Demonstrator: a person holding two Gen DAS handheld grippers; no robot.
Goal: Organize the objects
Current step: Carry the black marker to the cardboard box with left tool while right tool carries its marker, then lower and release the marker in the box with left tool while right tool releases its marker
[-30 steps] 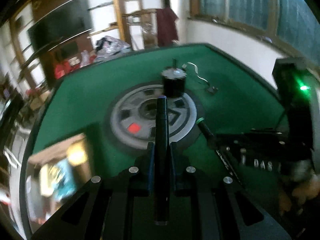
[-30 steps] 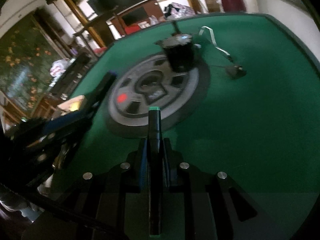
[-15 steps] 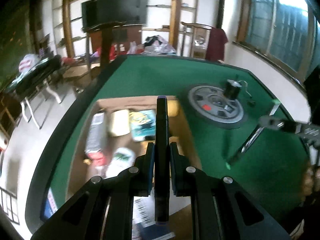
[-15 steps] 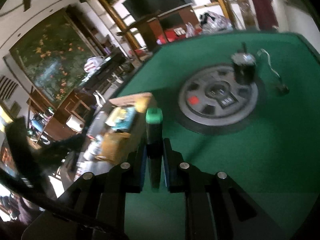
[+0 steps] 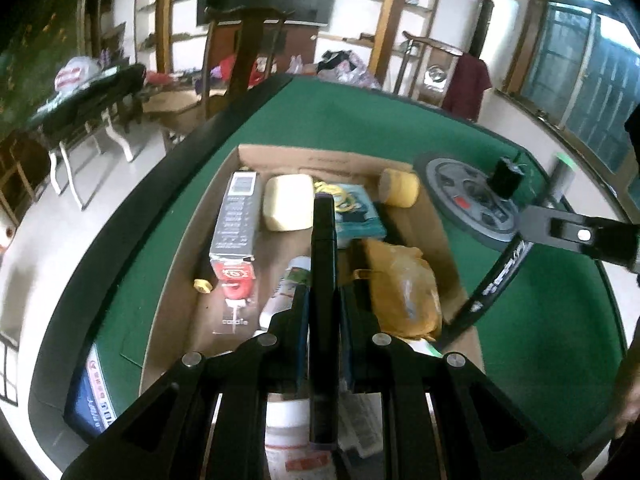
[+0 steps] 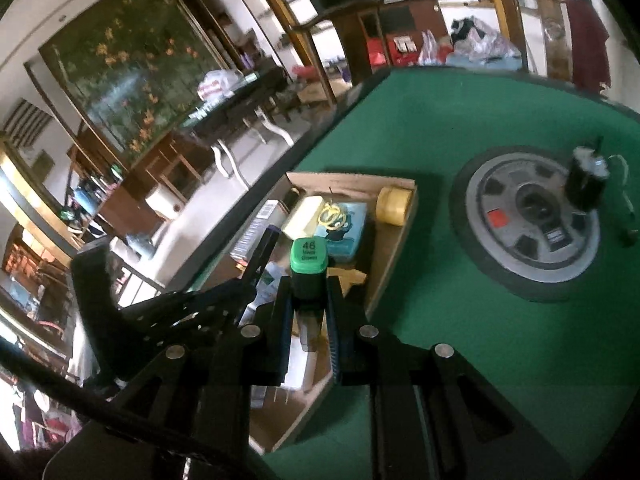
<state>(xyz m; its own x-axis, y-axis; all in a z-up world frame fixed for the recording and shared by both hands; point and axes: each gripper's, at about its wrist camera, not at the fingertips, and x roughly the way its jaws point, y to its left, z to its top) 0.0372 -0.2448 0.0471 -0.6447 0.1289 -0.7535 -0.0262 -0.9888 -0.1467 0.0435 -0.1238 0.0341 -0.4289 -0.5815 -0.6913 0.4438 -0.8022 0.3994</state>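
My left gripper (image 5: 323, 304) is shut on a black marker (image 5: 323, 280) and holds it above an open cardboard box (image 5: 436, 220) on the green table. My right gripper (image 6: 309, 300) is shut on a green-capped marker (image 6: 308, 264), held over the box's right edge (image 6: 394, 248); this marker also shows in the left wrist view (image 5: 496, 280), slanting down toward the box. The box holds a grey carton (image 5: 234, 216), a yellow sponge (image 5: 289, 202), a teal packet (image 5: 356, 216), a yellow roll (image 5: 400, 188) and an orange bag (image 5: 404, 288).
A grey weight plate (image 6: 532, 216) lies on the green table (image 6: 480, 112) right of the box, with a small black motor (image 6: 584, 180) and its cable on it. A blue packet (image 5: 90, 396) lies at the table's near left edge. Furniture stands beyond the table.
Both grippers have swung left, from over the weight plate to over the cardboard box, each still holding its marker. The box contents have come into full view.
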